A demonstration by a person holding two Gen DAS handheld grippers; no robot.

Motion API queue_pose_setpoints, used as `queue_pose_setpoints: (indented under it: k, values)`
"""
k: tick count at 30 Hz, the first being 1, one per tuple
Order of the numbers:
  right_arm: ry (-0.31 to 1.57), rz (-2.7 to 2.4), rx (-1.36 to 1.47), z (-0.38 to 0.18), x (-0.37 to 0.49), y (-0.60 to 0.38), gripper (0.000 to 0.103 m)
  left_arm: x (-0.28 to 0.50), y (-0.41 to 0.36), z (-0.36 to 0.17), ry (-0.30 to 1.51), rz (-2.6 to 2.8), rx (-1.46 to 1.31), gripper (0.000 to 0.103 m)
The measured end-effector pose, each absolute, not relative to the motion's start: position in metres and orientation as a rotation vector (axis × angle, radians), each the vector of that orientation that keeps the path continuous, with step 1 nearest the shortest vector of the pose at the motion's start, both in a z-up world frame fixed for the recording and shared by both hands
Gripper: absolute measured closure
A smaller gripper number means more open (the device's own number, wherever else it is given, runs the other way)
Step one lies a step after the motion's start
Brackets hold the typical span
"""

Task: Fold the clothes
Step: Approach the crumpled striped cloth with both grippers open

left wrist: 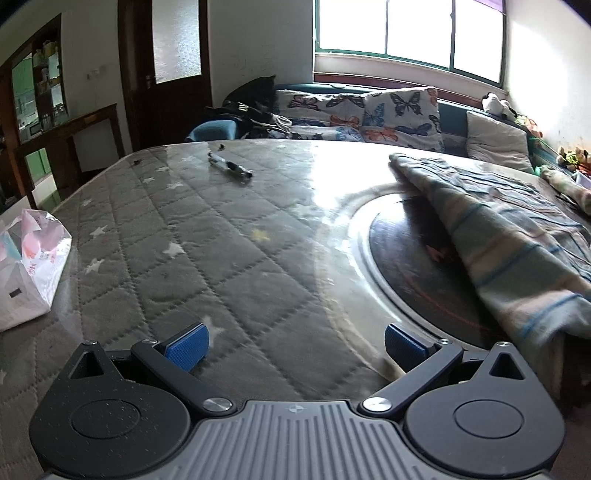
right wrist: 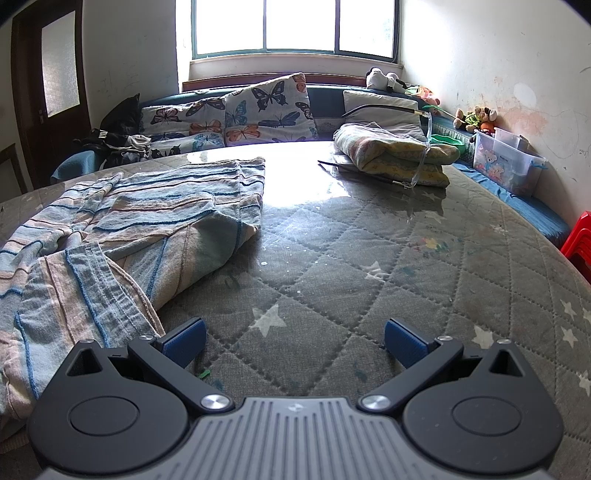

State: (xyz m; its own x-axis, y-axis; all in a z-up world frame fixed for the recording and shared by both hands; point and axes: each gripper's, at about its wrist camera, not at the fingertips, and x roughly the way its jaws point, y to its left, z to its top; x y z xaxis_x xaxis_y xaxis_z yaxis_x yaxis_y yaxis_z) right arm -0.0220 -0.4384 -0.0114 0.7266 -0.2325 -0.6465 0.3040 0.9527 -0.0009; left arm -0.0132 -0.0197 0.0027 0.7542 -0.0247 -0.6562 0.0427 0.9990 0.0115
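A lived-in room with a bright window [right wrist: 295, 26] at the back, a dark wooden door [left wrist: 166, 66] to the left and a blue bench along the wall, lined with butterfly-print cushions [right wrist: 266, 110]. In front of it stands a round counter [right wrist: 369, 258] covered by a grey quilted cloth with white stars under a glossy clear sheet.

In the left wrist view, a white plastic bag [left wrist: 29, 266] sits at the counter's left edge. Further back, near the far rim, lies a pen [left wrist: 231, 166]. A dark round disc [left wrist: 413, 266] is set in the counter's middle, and the striped garment [left wrist: 517, 236], blue, cream and pink, lies over its right part. The left gripper [left wrist: 295, 345] is tilted down over bare quilt, its blue-padded fingers [left wrist: 188, 345] spread wide with nothing between them, just left of the garment's near edge.

In the right wrist view, the same striped garment [right wrist: 122, 236] lies crumpled on the left half of the counter, partly doubled over itself, one hem reaching towards the near edge. The right gripper [right wrist: 295, 341] is tilted down over bare quilt just right of it; its fingers [right wrist: 404, 341] are also spread wide and hold nothing, the left finger close beside the cloth, though touch cannot be told. Well beyond, at the far right, a folded pastel blanket [right wrist: 395, 155] rests on the counter with clear safety glasses [right wrist: 424, 147] against it. Soft toys [right wrist: 474, 118] and a clear storage box [right wrist: 506, 162] sit on the bench by the right wall.
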Motion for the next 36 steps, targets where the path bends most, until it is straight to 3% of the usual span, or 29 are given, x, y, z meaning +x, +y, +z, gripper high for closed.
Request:
queue_pose_setpoints:
  k: [36]
  values:
    - [0.702,-0.228,0.119,-0.006,-0.045,-0.430,0.001,-0.073,-0.116,0.026,0.741,-0.294,0.098,0.000]
